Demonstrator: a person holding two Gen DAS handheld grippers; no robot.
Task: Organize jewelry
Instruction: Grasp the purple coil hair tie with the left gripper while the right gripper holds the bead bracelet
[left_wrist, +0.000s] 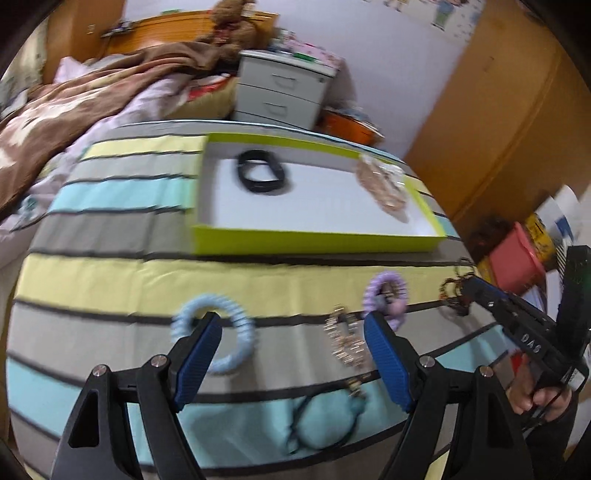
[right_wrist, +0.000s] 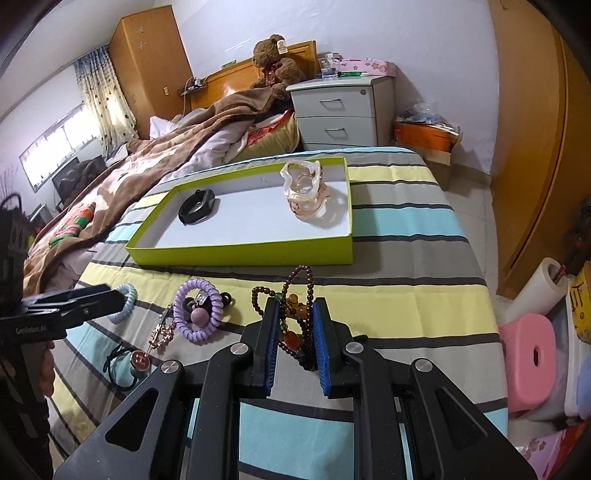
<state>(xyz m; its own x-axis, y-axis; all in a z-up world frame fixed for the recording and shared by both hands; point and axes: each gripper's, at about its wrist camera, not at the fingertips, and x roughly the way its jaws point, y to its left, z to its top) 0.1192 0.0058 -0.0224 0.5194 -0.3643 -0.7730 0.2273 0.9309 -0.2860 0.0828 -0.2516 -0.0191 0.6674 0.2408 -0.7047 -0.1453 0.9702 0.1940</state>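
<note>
Left wrist view: left gripper (left_wrist: 291, 332) spread wide, empty, above a blue coil ring (left_wrist: 214, 332) and gold chain (left_wrist: 345, 341) on the striped bedspread (left_wrist: 110, 273); green tray (left_wrist: 314, 242) beyond.

Right wrist view: right gripper (right_wrist: 295, 328) narrowed onto a bead bracelet (right_wrist: 295, 306); purple coil ring (right_wrist: 198, 311) lies beside it.

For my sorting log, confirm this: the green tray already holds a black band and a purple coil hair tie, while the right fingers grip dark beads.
Wrong on one item. The purple coil hair tie lies on the bedspread; the green tray holds the black band and a clear bag, per the right wrist view.
</note>
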